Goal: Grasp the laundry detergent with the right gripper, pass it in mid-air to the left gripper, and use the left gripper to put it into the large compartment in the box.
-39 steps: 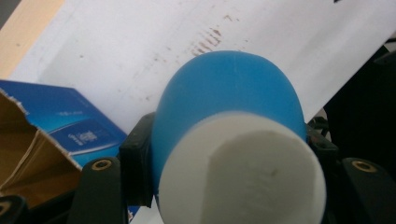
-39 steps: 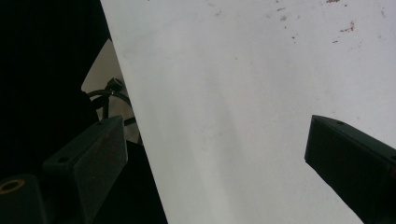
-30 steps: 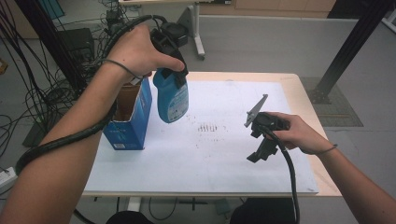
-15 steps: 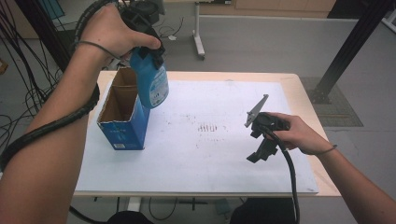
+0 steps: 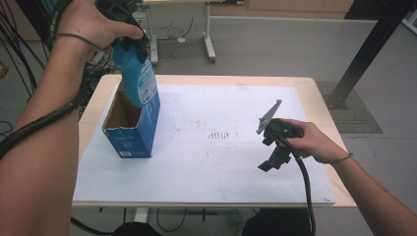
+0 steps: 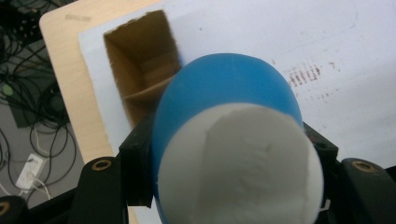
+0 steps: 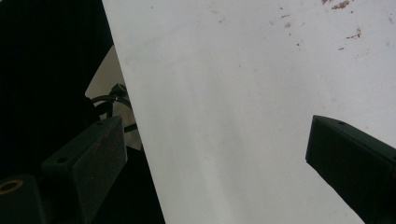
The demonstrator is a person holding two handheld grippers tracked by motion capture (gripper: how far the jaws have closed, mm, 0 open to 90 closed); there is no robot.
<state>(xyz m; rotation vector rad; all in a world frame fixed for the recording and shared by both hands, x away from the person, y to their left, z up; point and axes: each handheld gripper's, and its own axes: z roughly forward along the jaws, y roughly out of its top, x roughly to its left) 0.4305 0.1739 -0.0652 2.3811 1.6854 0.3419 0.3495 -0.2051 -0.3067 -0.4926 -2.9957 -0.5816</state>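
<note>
Two grippers are at work over a wooden table (image 5: 314,93) covered by a white sheet (image 5: 216,167) marked with small brown specks. The left gripper (image 5: 129,37), raised at the far left of the high view, pinches a blue plastic bottle (image 5: 136,76) between its jaws; the bottle hangs upright with its lower end just above the open top of a blue cardboard box (image 5: 129,140). In the left gripper view the black jaws press on both sides of the bottle (image 6: 229,93), whose white end fills the near part of that picture, and the open box (image 6: 140,70) lies beyond it, brown inside, with what looks like a divider across it. The box stands upright on the left part of the sheet, near the table's left edge, its opening facing up.

The right gripper (image 5: 272,153) is held low over the right part of the sheet, well apart from the box and bottle, with a grey plate (image 5: 269,117) sticking up from its top and a black cable trailing toward the near edge. In the right gripper view its jaws stand spread wide with nothing between them, the bare white sheet (image 7: 243,116) below and the sheet's edge running along the left.
</note>
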